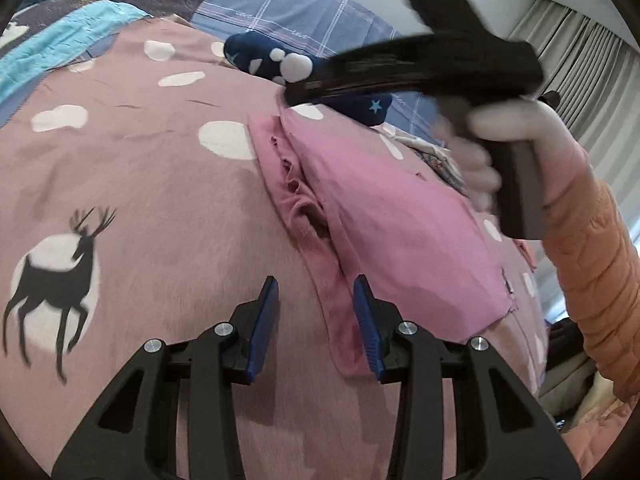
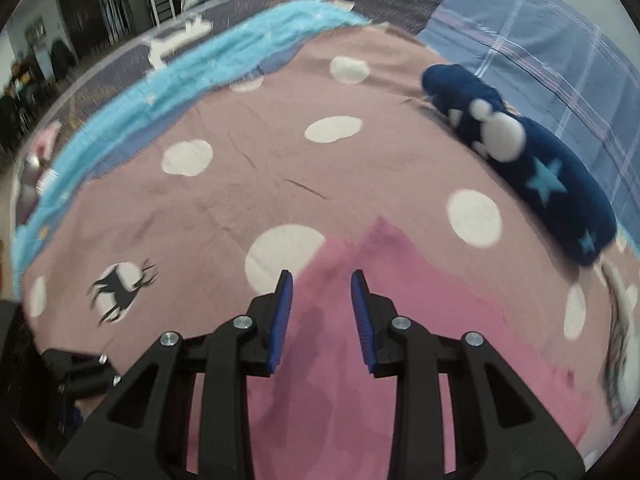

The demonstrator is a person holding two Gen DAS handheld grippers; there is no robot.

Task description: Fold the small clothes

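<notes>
A pink garment [image 1: 384, 216] lies folded on the mauve dotted duvet [image 1: 140, 200], its ruffled edge facing left. My left gripper [image 1: 318, 300] hovers open over that edge near the garment's lower corner, and nothing is pinched between its blue pads. My right gripper [image 1: 298, 94], blurred and held by a gloved hand [image 1: 504, 136] with an orange sleeve, reaches over the garment's far end. In the right wrist view my right gripper [image 2: 322, 292] stands open above the pink garment [image 2: 420, 320], with nothing held.
A navy fuzzy item [image 2: 532, 160] with stars and white pompoms lies behind the garment, beside a blue plaid pillow [image 2: 560, 40]. A light blue blanket [image 2: 200, 64] edges the duvet's far left. A deer print [image 1: 56, 272] marks the duvet. Curtains [image 1: 592, 80] hang at the right.
</notes>
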